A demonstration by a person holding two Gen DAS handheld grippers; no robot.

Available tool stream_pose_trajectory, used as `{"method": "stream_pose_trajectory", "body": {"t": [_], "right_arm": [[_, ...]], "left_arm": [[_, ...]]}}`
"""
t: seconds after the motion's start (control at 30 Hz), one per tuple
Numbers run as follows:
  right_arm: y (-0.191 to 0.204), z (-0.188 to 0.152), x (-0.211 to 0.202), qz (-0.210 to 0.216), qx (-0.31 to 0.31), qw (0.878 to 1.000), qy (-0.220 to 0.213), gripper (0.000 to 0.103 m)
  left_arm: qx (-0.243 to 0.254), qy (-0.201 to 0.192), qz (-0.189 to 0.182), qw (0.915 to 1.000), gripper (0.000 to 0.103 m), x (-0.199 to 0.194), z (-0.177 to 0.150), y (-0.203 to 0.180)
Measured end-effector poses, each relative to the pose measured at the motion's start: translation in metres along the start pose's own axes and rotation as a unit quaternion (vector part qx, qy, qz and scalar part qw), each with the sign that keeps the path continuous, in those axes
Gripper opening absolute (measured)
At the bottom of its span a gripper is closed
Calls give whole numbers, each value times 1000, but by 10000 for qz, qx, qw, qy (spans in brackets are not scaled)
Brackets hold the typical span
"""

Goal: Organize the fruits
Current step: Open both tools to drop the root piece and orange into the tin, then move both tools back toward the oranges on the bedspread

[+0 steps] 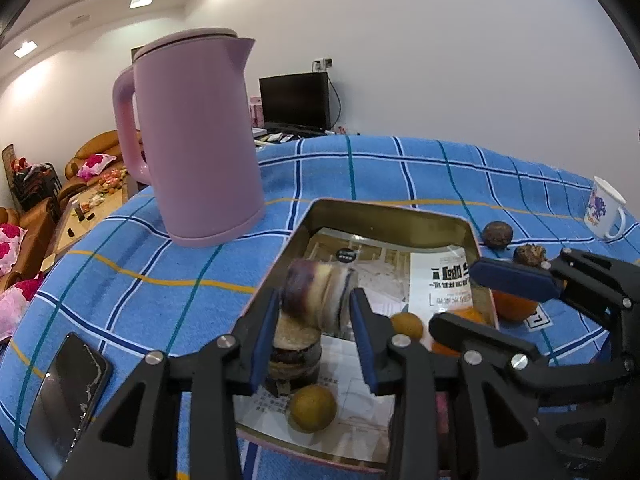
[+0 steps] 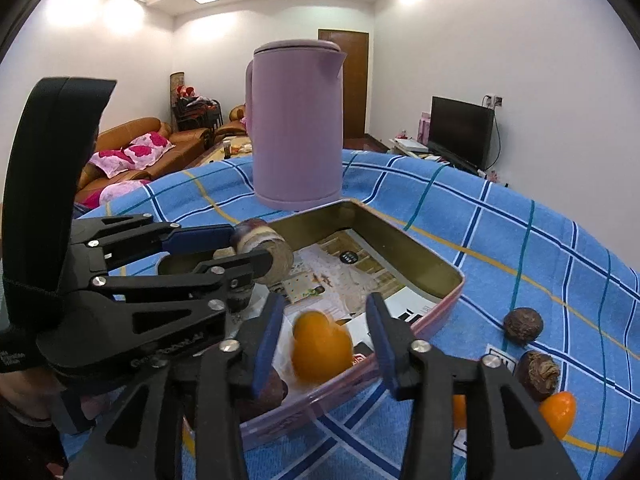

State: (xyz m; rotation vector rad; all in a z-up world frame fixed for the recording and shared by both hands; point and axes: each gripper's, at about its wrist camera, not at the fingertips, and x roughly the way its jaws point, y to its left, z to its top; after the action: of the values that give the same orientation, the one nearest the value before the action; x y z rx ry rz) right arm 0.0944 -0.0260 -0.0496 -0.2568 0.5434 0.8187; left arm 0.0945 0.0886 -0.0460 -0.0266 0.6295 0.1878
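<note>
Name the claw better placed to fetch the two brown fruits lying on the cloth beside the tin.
Right. The right claw is open beside the brown fruits, which lie off the tin on its side. The left claw is over the tin's far side.

Large black Chinese characters on the white printed sheet (image 1: 444, 280) lining the tin, upside down and not legible, mug (image 1: 605, 210) with purple motif and small, possibly pink lettering, too blurred to read

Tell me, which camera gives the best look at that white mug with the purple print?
The left wrist view. The white mug stands at the far right on the blue checked cloth, with its purple print and handle plainly showing. The right wrist view does not show the mug at all; it looks toward the pink kettle and metal tray.
</note>
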Motion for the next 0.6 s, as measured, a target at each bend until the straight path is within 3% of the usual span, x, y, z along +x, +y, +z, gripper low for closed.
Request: {"method": "stream_pose_trajectory", "body": {"t": [0.17, 0.33, 0.5, 0.6], "right_arm": [[-4, 0, -6, 11, 91, 9999, -96, 54], [-14, 0, -24, -254, 117, 9993, -239, 54], [-50, -9, -52, -698, 456, 9959, -365, 54], [-84, -21, -67, -1341, 793, 9872, -338, 54]], "left_arm": [[-193, -181, 125, 9996, 70, -11, 3, 6], [-152, -367, -46, 9992, 71, -23, 9, -6], [0, -461, -312, 9984, 71, -29, 13, -32], [182, -425, -487, 9977, 71, -28, 13, -54]]}}
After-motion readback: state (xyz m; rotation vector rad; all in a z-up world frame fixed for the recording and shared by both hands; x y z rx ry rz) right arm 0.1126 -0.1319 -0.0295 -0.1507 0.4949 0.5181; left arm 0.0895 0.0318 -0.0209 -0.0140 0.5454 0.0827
